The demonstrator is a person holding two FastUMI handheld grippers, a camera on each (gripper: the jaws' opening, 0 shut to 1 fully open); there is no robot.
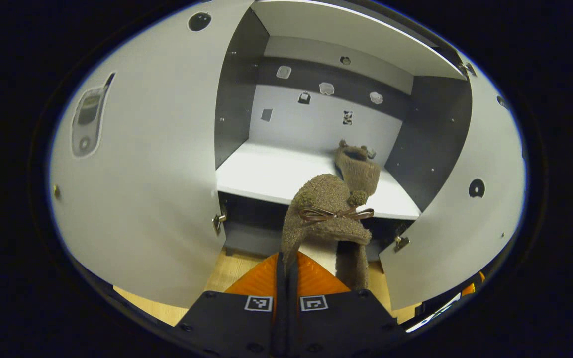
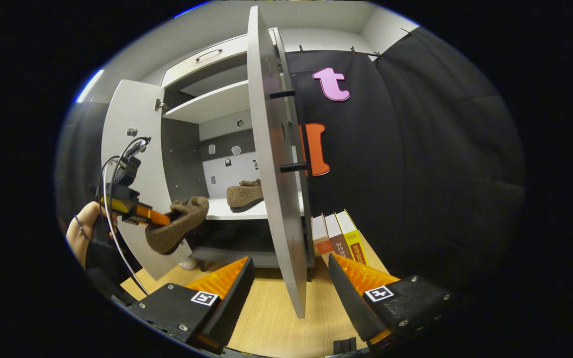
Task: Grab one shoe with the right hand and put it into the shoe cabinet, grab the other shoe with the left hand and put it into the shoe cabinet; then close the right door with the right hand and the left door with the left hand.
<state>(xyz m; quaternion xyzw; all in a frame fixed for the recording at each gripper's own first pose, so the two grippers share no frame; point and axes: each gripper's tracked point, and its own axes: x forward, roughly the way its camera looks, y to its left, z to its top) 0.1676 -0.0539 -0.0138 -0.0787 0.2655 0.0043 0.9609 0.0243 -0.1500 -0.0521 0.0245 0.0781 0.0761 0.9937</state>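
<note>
My left gripper [image 1: 286,263] is shut on the heel edge of a brown fuzzy shoe [image 1: 329,214] with a small bow, held in the air in front of the open shoe cabinet [image 1: 311,49]. The other brown shoe [image 1: 357,166] rests on the white shelf [image 1: 266,174] at its right side. In the right gripper view the held shoe [image 2: 177,223] hangs from the left gripper [image 2: 159,217] by the left door [image 2: 130,164], and the second shoe [image 2: 244,195] lies on the shelf. My right gripper [image 2: 289,278] is open, its fingers on either side of the right door's [image 2: 271,164] lower edge, apart from it.
Both cabinet doors stand wide open. Three books [image 2: 338,236] stand upright against the black cloth wall to the right of the cabinet. The wooden tabletop [image 2: 271,318] lies below. A hand [image 2: 80,228] holds the left gripper.
</note>
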